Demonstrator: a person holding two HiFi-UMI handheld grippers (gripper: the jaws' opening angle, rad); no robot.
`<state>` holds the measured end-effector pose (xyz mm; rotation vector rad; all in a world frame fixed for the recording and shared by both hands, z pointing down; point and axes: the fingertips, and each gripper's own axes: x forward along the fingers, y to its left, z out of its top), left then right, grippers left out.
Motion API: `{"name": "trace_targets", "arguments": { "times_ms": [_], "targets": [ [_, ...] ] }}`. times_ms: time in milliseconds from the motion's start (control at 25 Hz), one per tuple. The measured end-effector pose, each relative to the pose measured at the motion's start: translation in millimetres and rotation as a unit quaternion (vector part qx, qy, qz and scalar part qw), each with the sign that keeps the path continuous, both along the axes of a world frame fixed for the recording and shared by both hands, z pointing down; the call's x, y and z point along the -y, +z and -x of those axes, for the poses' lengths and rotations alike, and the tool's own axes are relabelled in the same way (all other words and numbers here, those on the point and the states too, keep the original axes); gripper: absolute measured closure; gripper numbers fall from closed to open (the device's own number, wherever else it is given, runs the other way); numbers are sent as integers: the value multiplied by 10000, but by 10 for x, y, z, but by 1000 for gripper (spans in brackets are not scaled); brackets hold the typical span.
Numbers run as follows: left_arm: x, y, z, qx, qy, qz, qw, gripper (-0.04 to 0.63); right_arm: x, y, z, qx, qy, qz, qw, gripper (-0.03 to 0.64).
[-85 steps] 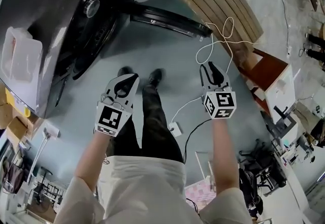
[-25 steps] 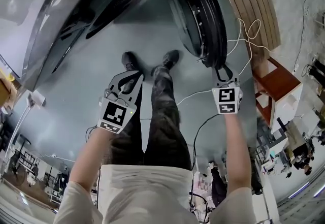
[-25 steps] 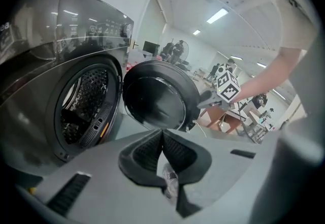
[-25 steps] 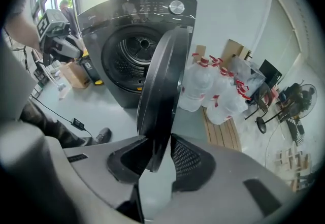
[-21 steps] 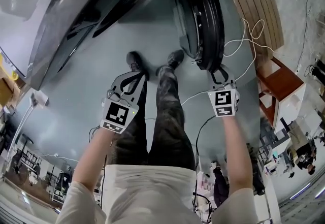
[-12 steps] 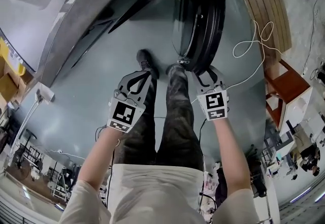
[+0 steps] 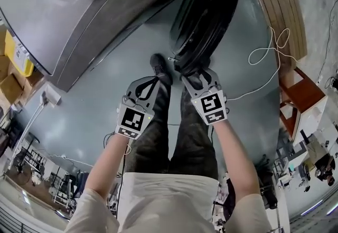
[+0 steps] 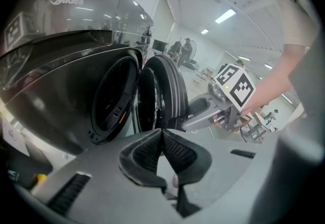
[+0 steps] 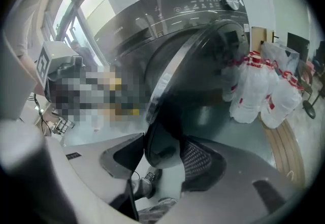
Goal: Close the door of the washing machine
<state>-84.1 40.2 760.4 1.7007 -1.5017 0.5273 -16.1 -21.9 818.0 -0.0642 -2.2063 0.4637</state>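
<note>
Now left tongs (image 8: 161,135) sit closed; right tongs (image 9: 163,140), just opened, straddle one door (image 7: 207,14).

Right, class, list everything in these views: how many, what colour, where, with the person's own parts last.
washing machine: one, dark grey, upper left of the head view
door: one, black, partly open, in front of the machine
cable: one, white, on the floor right of the door
slatted bench: one, light wood, upper right
stool: one, red-brown, right edge
plastic bags: about three, white with red, beside the machine
shoe: one clearly seen, black, below the door
left gripper: one, grey, fingers shut on nothing, short of the door
right gripper: one, grey, fingers just been opening, door's rim between them
</note>
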Motion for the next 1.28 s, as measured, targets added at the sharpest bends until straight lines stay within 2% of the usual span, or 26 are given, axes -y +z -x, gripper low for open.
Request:
{"name": "trace_targets", "arguments": {
  "times_ms": [360,440,520,680,840,960,1120,1280],
  "targets": [
    [-264,25,206,65,-216,72,9997,586,-236,-57,541,359,-1009,-559,9927,384],
    [-299,38,222,62,-284,72,9996,586,-246,-68,684,479,-1093,-650,9907,398],
    [-317,42,237,55,-344,61,9994,586,-216,-106,842,633,-1086,-792,9889,445],
    [-370,26,296,54,-453,22,9990,586,-167,-159,1172,832,-766,-851,9899,486],
    [-448,18,378,45,-615,10,9981,586,-208,-194,1483,1109,-467,-758,9898,489],
    [-526,38,478,56,-739,20,9973,586,-203,-211,1670,1217,-149,-712,9899,528],
    [-664,67,607,53,-913,59,9958,586,-181,-224,1787,1300,316,-692,9886,546],
    [-772,124,714,-12,-1065,101,9943,586,-180,-219,1823,1286,556,-709,9876,546]
  ]
}}
